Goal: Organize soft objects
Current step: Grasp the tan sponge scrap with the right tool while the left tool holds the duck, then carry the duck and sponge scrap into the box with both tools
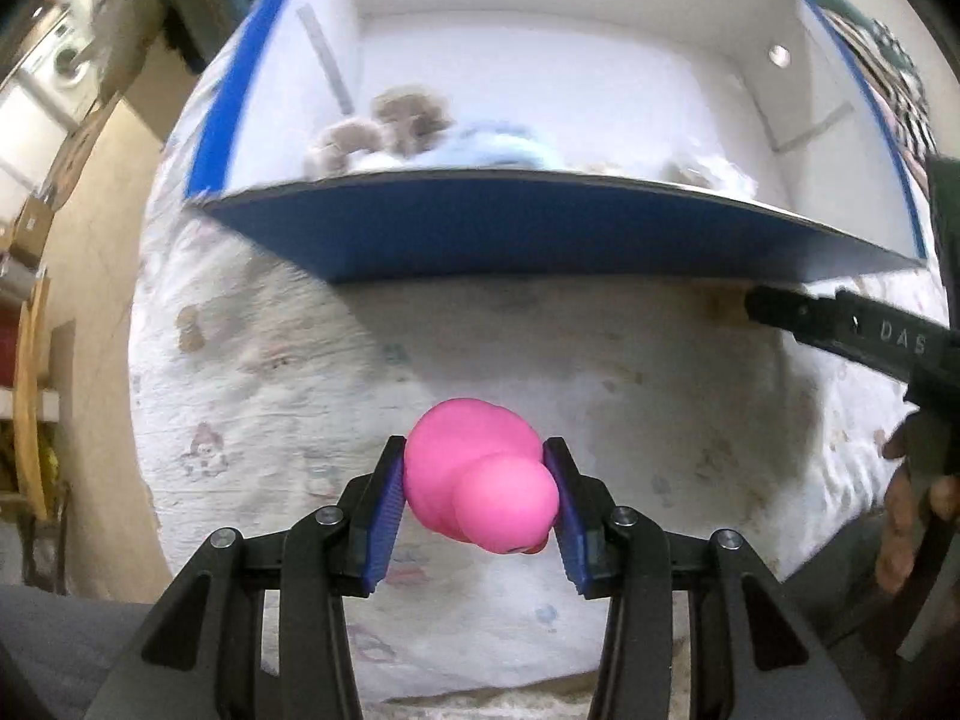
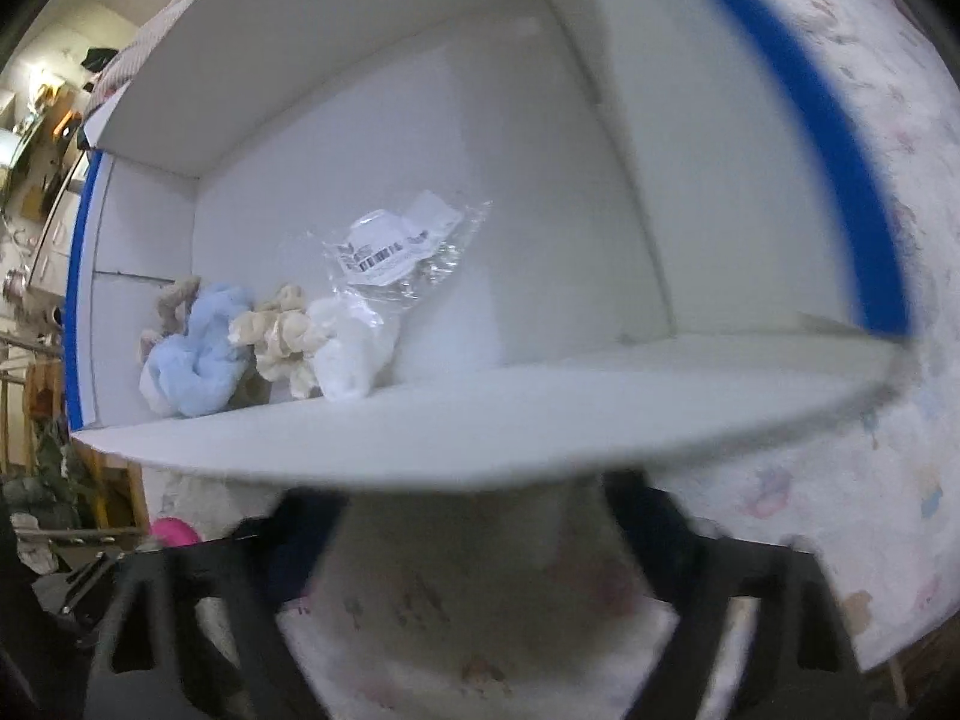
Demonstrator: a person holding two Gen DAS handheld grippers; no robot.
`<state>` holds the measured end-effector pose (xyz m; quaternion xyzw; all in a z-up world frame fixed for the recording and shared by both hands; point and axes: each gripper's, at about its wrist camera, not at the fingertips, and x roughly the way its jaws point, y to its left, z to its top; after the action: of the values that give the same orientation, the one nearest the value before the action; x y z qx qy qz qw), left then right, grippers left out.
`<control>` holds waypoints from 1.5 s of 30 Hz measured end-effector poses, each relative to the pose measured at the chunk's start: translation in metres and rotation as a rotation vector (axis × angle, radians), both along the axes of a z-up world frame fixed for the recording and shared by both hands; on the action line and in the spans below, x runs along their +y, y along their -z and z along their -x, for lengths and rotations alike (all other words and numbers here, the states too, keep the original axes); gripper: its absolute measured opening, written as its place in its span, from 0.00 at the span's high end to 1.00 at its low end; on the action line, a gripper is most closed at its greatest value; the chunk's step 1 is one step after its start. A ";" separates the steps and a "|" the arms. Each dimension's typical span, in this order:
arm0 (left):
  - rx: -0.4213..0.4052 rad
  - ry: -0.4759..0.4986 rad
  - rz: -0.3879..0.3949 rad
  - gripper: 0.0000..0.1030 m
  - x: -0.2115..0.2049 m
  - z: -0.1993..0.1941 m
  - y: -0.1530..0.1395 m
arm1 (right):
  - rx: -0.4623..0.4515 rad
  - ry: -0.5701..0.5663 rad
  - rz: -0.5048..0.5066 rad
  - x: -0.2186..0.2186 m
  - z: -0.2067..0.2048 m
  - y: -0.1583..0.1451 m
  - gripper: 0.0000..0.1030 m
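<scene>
Pink rubber duck (image 1: 480, 474) sits clamped between the blue pads (image 1: 384, 516) of the left claw (image 1: 477, 504), which squeezes it from both sides and carries it clear above the patterned white cloth (image 1: 288, 360) that covers the surface below. The duck's head faces the camera, with a bit of red beak at its lower edge.

Beyond the duck, across a stretch of that cloth, stands an open box (image 1: 540, 228) with blue outer faces and a white inside. Its near flap folds out toward the claw. Inside, against the left wall, lie soft things: a brownish fluffy scrunchie (image 1: 384, 126) and a pale blue one (image 1: 492, 147) just beside it, both blurred in this view.

At the right edge of the left wrist view a black finger of the right claw (image 1: 840, 324) reaches in close to the box's front edge, with part of a person's hand (image 1: 906, 516) behind it.

From the right wrist view, the right claw (image 2: 474, 546) is spread with nothing between its fingers; it is blurred and its tips lie partly hidden under the near flap. Past the flap, the box (image 2: 720, 240) floor holds a cluster near the left wall: the pale blue scrunchie (image 2: 198, 354), a cream one (image 2: 282, 342) touching it, a white one (image 2: 354, 354) beside that, and a clear plastic bag with a barcode label (image 2: 396, 246) just behind them. A sliver of the pink duck (image 2: 174, 531) shows low at the left.
</scene>
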<state>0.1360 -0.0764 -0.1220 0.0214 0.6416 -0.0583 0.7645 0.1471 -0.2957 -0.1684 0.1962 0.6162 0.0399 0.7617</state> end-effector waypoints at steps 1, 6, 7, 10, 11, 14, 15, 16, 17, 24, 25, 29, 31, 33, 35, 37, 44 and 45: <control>0.013 -0.036 0.022 0.60 0.006 -0.001 0.003 | 0.008 -0.005 0.004 0.003 -0.003 0.004 0.29; -0.026 -0.078 0.016 0.60 0.028 -0.017 -0.004 | 0.020 -0.025 0.053 0.011 -0.011 0.014 0.39; -0.020 -0.079 0.026 0.60 0.030 -0.018 -0.004 | 0.019 -0.026 0.055 0.011 -0.012 0.015 0.40; 0.000 -0.103 0.060 0.60 0.034 -0.017 -0.004 | 0.007 -0.036 0.075 0.010 -0.017 0.016 0.54; 0.001 -0.109 0.064 0.60 0.028 -0.018 0.000 | 0.007 -0.046 0.075 0.011 -0.018 0.016 0.71; 0.006 -0.123 0.079 0.60 0.033 -0.020 -0.002 | -0.002 -0.078 0.115 0.017 -0.019 0.014 0.93; 0.009 -0.129 0.083 0.60 0.034 -0.019 -0.003 | -0.009 -0.090 0.120 0.019 -0.018 0.012 0.96; 0.011 -0.134 0.084 0.60 0.034 -0.015 -0.003 | -0.021 -0.107 0.129 0.022 -0.017 0.010 0.96; 0.014 -0.142 0.084 0.60 0.040 -0.013 0.002 | -0.034 -0.123 0.135 0.025 -0.016 0.007 0.96; 0.011 -0.167 0.045 0.60 0.051 -0.012 0.011 | -0.089 -0.194 0.119 0.046 0.002 -0.011 0.96; 0.009 -0.171 0.037 0.60 0.053 -0.011 0.011 | -0.099 -0.199 0.117 0.047 0.004 -0.014 0.96; 0.013 -0.191 0.040 0.60 0.063 -0.009 0.010 | -0.133 -0.222 0.116 0.050 0.010 -0.026 0.96; 0.006 -0.201 0.041 0.60 0.067 -0.006 0.009 | -0.140 -0.216 0.111 0.044 0.017 -0.030 0.96; -0.002 -0.199 0.033 0.60 0.070 0.001 0.008 | -0.148 -0.207 0.103 0.036 0.021 -0.031 0.96; -0.020 -0.184 0.012 0.60 0.066 0.003 0.009 | -0.159 -0.205 0.090 0.029 0.027 -0.039 0.97; -0.050 -0.168 -0.009 0.60 0.067 0.006 0.004 | -0.172 -0.208 0.081 0.030 0.029 -0.043 0.97; -0.133 -0.169 0.001 0.60 0.071 0.017 -0.026 | -0.269 -0.227 0.020 0.044 0.041 -0.069 0.97; -0.151 -0.166 0.000 0.60 0.071 0.017 -0.031 | -0.290 -0.229 0.006 0.044 0.044 -0.076 0.97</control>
<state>0.1195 -0.0054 -0.0907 -0.0274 0.5818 0.0071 0.8128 0.1035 -0.2516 -0.0928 0.1146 0.5182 0.1523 0.8338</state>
